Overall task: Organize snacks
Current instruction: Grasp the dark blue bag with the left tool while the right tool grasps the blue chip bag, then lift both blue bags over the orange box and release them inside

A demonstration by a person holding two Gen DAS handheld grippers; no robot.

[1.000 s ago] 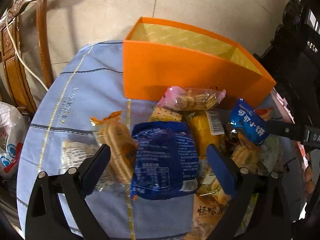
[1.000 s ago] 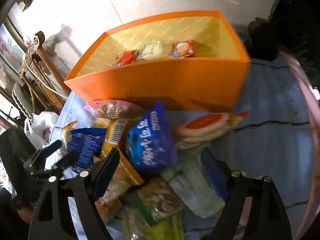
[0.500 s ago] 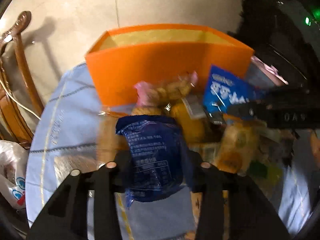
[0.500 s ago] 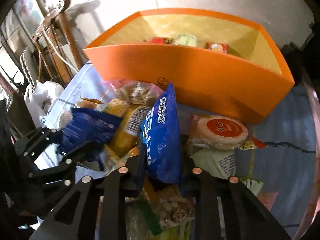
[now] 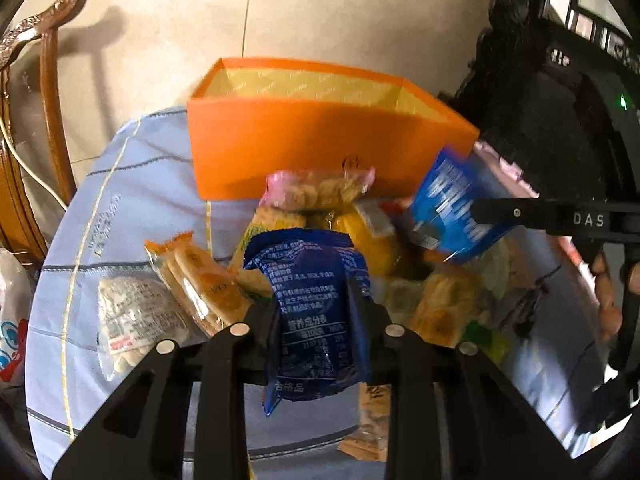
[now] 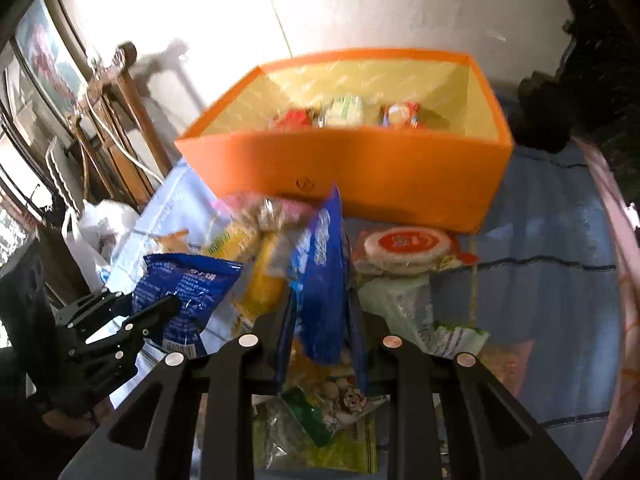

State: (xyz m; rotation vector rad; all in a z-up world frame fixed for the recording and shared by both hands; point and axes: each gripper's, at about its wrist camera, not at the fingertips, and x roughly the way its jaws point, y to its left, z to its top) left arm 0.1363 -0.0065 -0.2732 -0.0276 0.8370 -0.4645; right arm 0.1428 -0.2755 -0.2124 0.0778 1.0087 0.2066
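the left gripper (image 5: 316, 316) is clamped on a dark blue pack (image 5: 310, 300), its jaws having just closed narrow onto the pack's lower half, so the pack stands between the fingers with its printed back toward the camera. the right gripper (image 6: 320, 320) is clamped the same way on a bright blue pack (image 6: 322, 280), jaws just drawn in, the pack standing on edge between them with its top pointing toward the far side. from the left wrist view the right gripper (image 5: 476, 216) shows at the right, holding that bright blue pack (image 5: 444, 212) up just near the box's right corner; from the right wrist view the left gripper (image 6: 160, 312) shows at the left with the dark blue pack (image 6: 184, 292). the orange box (image 6: 360, 176) sits at the far side of the blue cloth (image 6: 540, 280), open at the top, with a few small packs (image 6: 344, 114) lying inside on its yellow lining. between the box and the grippers lies a heap of loose snacks: a pink pack of biscuits (image 5: 316, 190) touching the box's near wall, a yellow pack (image 5: 368, 236) just near it, an orange-edged cracker pack (image 5: 200, 276) and a white pack (image 5: 132, 316) to the left, and a round red-labelled cake (image 6: 404, 248) to the right. a wooden chair (image 5: 48, 80) stands off the cloth at the far left.
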